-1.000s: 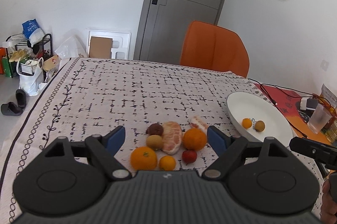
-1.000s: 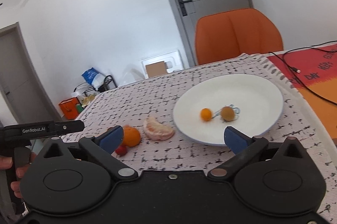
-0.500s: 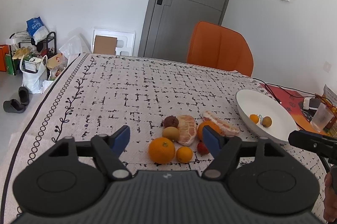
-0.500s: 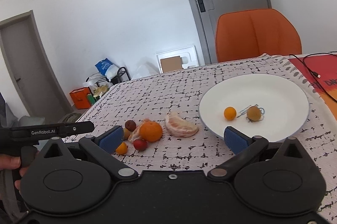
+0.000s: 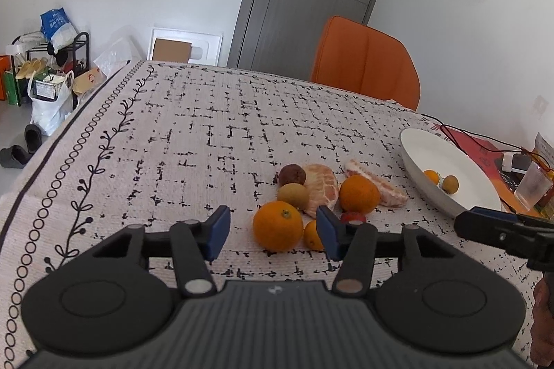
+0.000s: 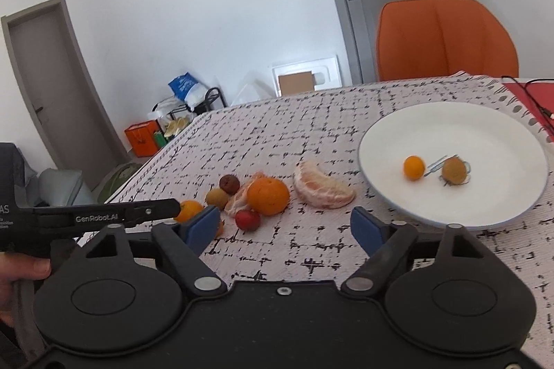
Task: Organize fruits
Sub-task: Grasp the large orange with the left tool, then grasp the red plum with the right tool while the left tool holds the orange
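the left gripper (image 5: 273, 230) hung low over the patterned tablecloth (image 5: 194, 140), its blue-padded jaws having just been narrowing but not yet pressing anything; a large orange (image 5: 278, 225) sat in the gap between them, clear of both pads as far as the view showed. a small kumquat (image 5: 312, 235) lay just beside that orange, partly hidden by the inner pad. behind these clustered a green-brown kiwi (image 5: 293, 195), a dark brown round fruit (image 5: 292, 175), a peeled citrus half (image 5: 320, 189), a second orange (image 5: 359, 194), a small red fruit (image 6: 248, 219) and, further right, a peeled citrus wedge (image 6: 323, 187). the right gripper (image 6: 285, 228) hovered near the table edge, jaws parted and also just narrowing, with nothing between them but cloth. right of the pile stood a white plate (image 6: 484, 133) holding a small orange fruit (image 6: 414, 167) and a brownish fruit (image 6: 453, 170), set slightly apart. an orange chair (image 6: 446, 36) stood behind the table.
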Demonstrator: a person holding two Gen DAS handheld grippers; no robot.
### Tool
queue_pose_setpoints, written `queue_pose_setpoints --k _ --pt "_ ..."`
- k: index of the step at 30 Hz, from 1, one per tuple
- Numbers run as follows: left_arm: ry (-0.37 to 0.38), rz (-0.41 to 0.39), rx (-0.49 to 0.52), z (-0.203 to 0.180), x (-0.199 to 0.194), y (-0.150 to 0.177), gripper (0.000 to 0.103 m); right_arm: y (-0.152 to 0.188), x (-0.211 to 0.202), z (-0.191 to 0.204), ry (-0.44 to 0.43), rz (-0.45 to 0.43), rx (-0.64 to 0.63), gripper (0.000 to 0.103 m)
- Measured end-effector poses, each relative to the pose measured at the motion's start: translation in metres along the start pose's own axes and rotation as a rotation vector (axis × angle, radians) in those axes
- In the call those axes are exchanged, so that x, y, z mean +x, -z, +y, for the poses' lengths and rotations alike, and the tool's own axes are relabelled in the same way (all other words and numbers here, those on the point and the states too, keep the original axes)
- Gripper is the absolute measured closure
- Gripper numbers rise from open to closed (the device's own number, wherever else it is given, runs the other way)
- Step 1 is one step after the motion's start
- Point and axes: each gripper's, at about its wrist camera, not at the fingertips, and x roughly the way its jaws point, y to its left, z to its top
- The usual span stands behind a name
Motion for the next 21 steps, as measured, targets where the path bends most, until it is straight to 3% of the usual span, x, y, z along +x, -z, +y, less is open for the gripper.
queue_pose_setpoints --k 9,12,16,21 --pt "0.022 0.035 -0.008 0.003 0.020 0.003 0.057 0.002 0.017 0.005 -0.011 0.041 -0.003 0.037" --pt "0.054 0.041 -0.019 0.005 0.023 0.005 0.068 0.003 0.025 0.007 -0.021 0.063 -0.004 0.042" --pt "0.048 0.034 0.000 0.004 0.020 0.005 0.069 0.004 0.036 0.011 -0.033 0.091 -0.006 0.051" --pt "0.038 0.023 -0.012 0.012 0.013 0.003 0.069 0.004 0.046 0.016 -0.049 0.107 -0.011 0.052"
